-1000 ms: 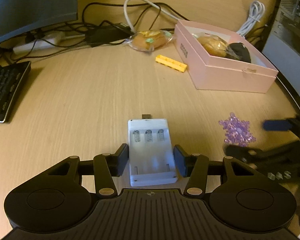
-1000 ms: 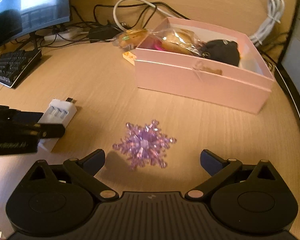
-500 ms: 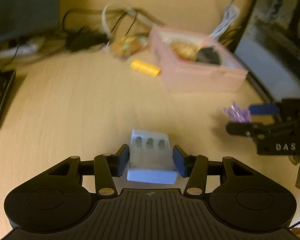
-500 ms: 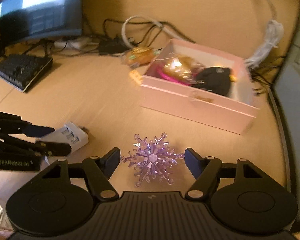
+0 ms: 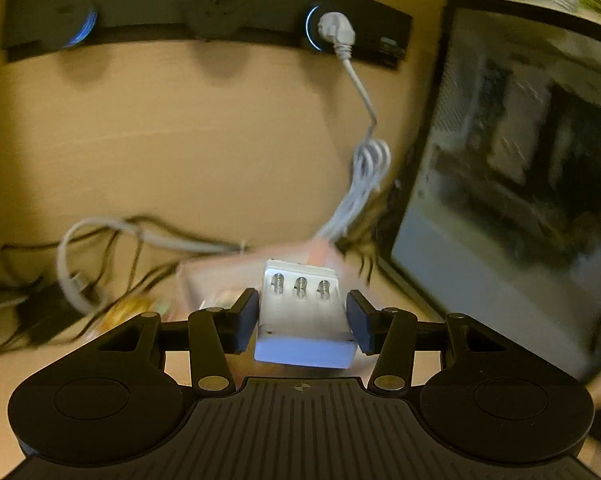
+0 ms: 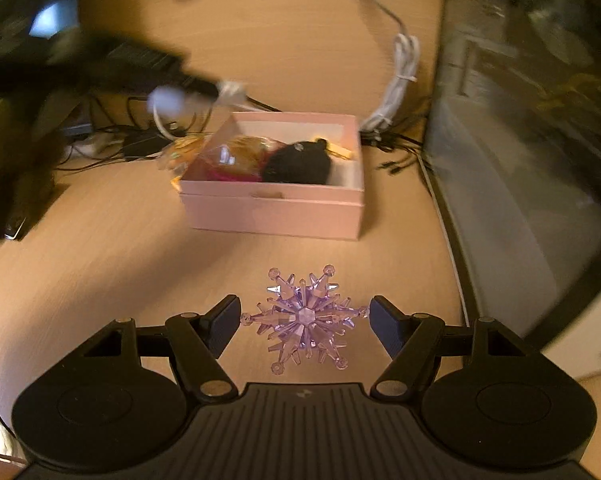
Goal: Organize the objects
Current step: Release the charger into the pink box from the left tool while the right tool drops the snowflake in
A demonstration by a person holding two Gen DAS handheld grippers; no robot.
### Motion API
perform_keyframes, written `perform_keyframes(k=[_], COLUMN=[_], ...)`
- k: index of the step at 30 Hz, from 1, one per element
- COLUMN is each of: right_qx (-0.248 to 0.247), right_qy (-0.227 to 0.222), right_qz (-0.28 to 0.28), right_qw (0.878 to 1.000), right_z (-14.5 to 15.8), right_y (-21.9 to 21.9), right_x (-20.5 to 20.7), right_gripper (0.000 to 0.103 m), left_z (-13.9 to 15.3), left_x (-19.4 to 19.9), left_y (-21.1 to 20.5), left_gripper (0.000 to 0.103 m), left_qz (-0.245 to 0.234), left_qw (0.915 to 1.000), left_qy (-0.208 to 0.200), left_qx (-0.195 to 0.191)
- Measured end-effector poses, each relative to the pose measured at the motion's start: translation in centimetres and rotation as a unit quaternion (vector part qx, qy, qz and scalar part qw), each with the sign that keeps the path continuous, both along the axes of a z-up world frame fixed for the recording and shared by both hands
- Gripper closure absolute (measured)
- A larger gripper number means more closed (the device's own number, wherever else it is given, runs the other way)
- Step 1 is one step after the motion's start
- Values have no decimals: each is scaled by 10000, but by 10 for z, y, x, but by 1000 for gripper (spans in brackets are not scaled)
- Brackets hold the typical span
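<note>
My left gripper (image 5: 302,314) is shut on a white three-slot battery charger (image 5: 305,332), held in the air in front of the blurred pink box (image 5: 204,276). In the right wrist view that gripper is a dark blur (image 6: 112,68) above and left of the pink box (image 6: 276,210), with the charger a white smear (image 6: 168,100). My right gripper (image 6: 305,320) is shut on a purple crystal snowflake (image 6: 306,308), whose tips meet both pads; it hangs above the wooden desk, in front of the box. A black pouch (image 6: 298,162) and a wrapped bun (image 6: 236,154) lie in the box.
A dark monitor (image 6: 520,140) stands close on the right. A bundled white cable (image 6: 400,80) and black wires lie behind the box. Another wrapped bun (image 6: 178,152) sits at the box's left corner. A keyboard (image 6: 16,216) is at the far left. A black socket strip (image 5: 204,4) runs along the wall.
Both grippers rose off the desk. The left lifted the charger and swung toward the box. The right closed on the snowflake and lifted it.
</note>
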State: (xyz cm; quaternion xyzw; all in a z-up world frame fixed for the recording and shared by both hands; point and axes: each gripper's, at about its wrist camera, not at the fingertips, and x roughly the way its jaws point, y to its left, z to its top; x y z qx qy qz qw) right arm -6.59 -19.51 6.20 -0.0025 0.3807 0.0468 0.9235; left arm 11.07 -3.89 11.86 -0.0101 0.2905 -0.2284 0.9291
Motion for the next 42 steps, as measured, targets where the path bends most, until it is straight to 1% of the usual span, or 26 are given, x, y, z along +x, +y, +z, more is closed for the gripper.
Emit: perform_keyframes(k=[2,3,4,6,8,9,12,15,19,21,25,28,30,31,32,33,35,37,38,40,42], right_qx=[-11,-30,-56,-88,-38,5,110,303,453,447,575,709,756,742,691,654,742,781,733,575,448], right_qy=[24,27,27,15,3,21,115,129,-5,-153,-453,-598,-561,-452,-363,-304,-177,-97,-71,-26,9], right_qz=[-70,-91,-115,-151,-186,-206,-271,-211,-51,37,95,-102,-124,-140,-237,-358,-392,-318,-286,-159,-24], right_qw=[10000,10000,9999,9998,9998,9998,9995,9992,9990,9989,9973,9956,9955,9961,9967,9968,9963,9964,9969,9982,9990], right_z=[-2,-4,-5,-7,-9,-10,-14,-12,3,15,45,59,61,59,57,55,49,43,39,31,25], right_y=[-4,-5,-7,-10,-15,-18,-23,-23,-15,-11,-3,1,4,6,7,8,8,12,14,20,25], right_x=[-4,-7,-10,-14,-17,-17,-10,8,44,69,134,189,223,241,253,261,269,264,260,247,231], right_gripper=[31,31,31,31,31,31,31,31,31,31,31,31,30,28,19,15,15,12,10,9,9], left_z=[-4,-9,-13,-17,-17,-16,-16,-23,-41,-53,-73,-82,-85,-86,-86,-86,-87,-91,-93,-99,-102], left_x=[34,52,61,66,59,53,32,0,-45,-65,-94,-107,-111,-111,-111,-111,-109,-105,-102,-94,-84], left_y=[-13,-18,-20,-19,-15,-12,2,21,42,50,68,85,95,99,103,106,113,121,123,125,125], left_gripper=[49,50,52,52,52,52,52,52,52,52,52,52,52,52,52,52,52,52,52,52,52], left_qz=[-15,41,185,420,519,538,493,524,620,676,779,979,1105,1146,1191,1229,1305,1374,1391,1374,1310], left_qw=[9991,9976,9962,9946,9945,9947,9956,9954,9939,9927,9888,9848,9823,9816,9810,9807,9797,9780,9772,9764,9773], left_qy=[337,574,665,611,464,410,436,610,850,973,1273,1429,1503,1519,1525,1520,1521,1563,1597,1663,1664], left_qx=[-238,-394,-527,-723,-787,-777,-669,-528,-320,-210,-46,-125,-171,-158,-127,-102,-107,-145,-142,-106,-91])
